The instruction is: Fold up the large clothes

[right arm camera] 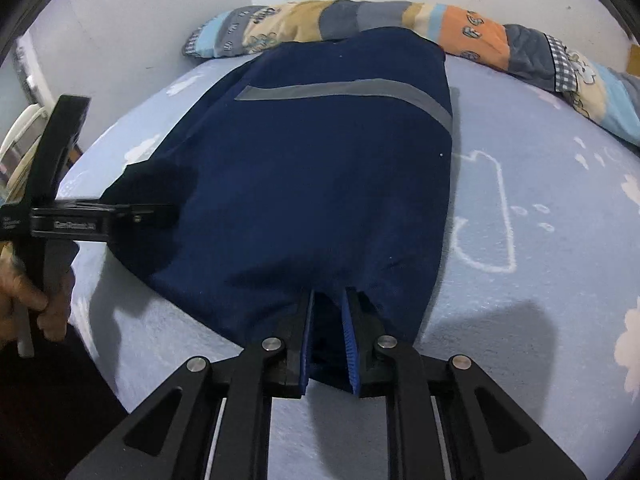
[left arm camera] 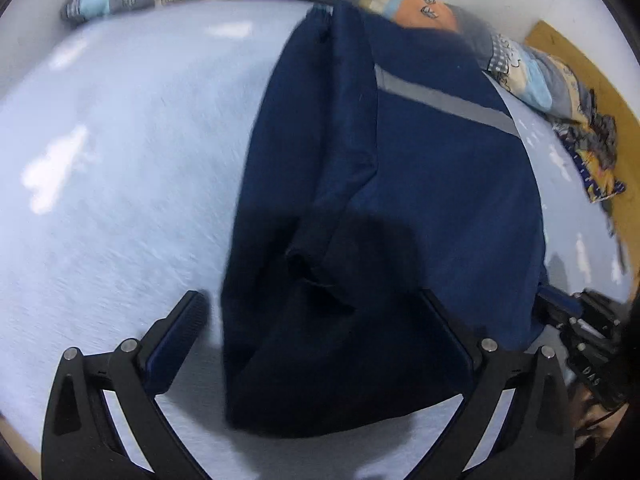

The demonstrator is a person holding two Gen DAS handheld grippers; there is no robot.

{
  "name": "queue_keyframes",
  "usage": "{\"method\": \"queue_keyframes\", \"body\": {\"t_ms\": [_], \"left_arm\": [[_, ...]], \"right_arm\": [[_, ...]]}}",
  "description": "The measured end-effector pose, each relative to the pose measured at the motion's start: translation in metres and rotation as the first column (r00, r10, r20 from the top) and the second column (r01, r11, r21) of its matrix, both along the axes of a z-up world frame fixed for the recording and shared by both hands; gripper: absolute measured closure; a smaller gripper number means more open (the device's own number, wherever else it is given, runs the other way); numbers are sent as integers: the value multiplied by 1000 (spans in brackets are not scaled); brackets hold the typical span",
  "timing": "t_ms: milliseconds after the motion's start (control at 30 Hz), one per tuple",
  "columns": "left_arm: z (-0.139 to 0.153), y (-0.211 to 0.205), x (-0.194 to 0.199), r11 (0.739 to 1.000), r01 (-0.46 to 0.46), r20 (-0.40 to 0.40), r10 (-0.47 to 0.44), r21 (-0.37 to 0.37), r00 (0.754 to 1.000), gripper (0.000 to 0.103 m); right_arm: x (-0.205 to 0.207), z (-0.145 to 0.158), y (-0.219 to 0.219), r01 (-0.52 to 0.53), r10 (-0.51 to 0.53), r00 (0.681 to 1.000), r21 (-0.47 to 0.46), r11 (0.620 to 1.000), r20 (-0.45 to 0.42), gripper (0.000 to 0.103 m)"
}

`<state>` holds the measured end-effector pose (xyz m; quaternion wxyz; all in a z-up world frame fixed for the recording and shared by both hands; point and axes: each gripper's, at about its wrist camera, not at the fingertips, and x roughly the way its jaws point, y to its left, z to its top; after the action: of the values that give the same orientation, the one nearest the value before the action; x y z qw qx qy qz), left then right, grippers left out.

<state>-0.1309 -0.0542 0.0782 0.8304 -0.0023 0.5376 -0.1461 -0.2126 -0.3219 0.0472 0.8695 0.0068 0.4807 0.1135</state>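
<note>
Done: dark navy fabric garment with grey stripe (right arm camera: 320, 168) lies folded narrow on the pale blue bed (right arm camera: 540, 240).
Right hand-held gripper (right arm camera: 329, 320): clenched on the near hem.
Left hand-held gripper (left arm camera: 316, 312): released, hem between its jaws.
Left: folding crosswise.

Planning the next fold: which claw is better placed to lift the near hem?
Right. The right claw already pinches the navy garment's near hem; the left claw stands open over it, gripping nothing.

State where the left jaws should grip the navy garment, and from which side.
Grip the navy garment at its near hem corner, coming from above on the left side: that edge lies free on the blue sheet, level with the right gripper's hold.
</note>
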Motion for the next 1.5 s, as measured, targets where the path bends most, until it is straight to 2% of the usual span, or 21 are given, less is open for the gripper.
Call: {"method": "queue_keyframes", "body": {"t_ms": [100,167,300,400,433,533,633,667,733,833,933,967,1067,1167,1233,1300,1433,1500], "left_arm": [[25,5,-4,997,-1,100,9,-76,995,0],[43,6,-2,995,-15,176,33,-103,984,0],[65,-4,15,992,-22,271,56,-127,961,0],[60,-22,38,988,-10,244,48,-151,969,0],[55,-27,36,990,-14,237,48,-143,970,0],[45,-48,68,992,-39,213,64,-119,975,0],[32,-53,96,993,-99,188,111,-71,976,0],[26,-50,104,989,-129,159,139,-66,977,0],[14,-45,114,983,-181,104,183,-32,978,0],[-8,-33,127,970,-242,5,242,-13,970,0],[-22,-31,133,969,-247,-57,246,-10,968,0],[-22,-32,133,969,-247,-64,246,-15,967,0],[-7,-37,131,973,-220,-22,219,-65,975,0],[19,-44,125,975,-160,65,172,-155,983,0],[25,-50,124,980,-115,81,129,-162,988,0],[20,-55,122,989,-94,68,103,-118,992,0],[-10,-55,124,995,-94,-50,93,-30,994,0],[-26,-47,126,991,-117,-121,109,-62,987,0]], "right_arm": [[4,9,-9,23,-22,1000,56,998,-12,88],[3,31,-22,47,-54,998,164,985,37,88],[26,56,-35,88,-104,990,154,984,96,85],[52,61,-40,104,-119,988,149,983,94,85],[66,63,-44,114,-130,987,154,981,96,85],[109,68,-50,144,-159,983,154,978,89,85],[146,68,-46,141,-153,984,125,982,93,85],[170,68,-43,145,-152,984,77,986,88,85],[201,63,-42,151,-156,985,63,986,71,85],[248,44,-45,198,-199,980,20,980,11,85],[276,1,-47,194,-193,972,0,981,-132,85],[276,-9,-47,193,-192,971,-5,981,-141,86],[271,-5,-52,216,-210,969,36,976,-128,86],[259,24,-53,210,-204,976,86,974,-77,84],[245,41,-51,197,-195,980,64,978,-36,84],[224,51,-52,179,-177,984,81,980,-36,84],[189,41,-49,176,-169,981,73,982,-93,84],[181,24,-42,187,-179,976,56,981,-121,84]]}}
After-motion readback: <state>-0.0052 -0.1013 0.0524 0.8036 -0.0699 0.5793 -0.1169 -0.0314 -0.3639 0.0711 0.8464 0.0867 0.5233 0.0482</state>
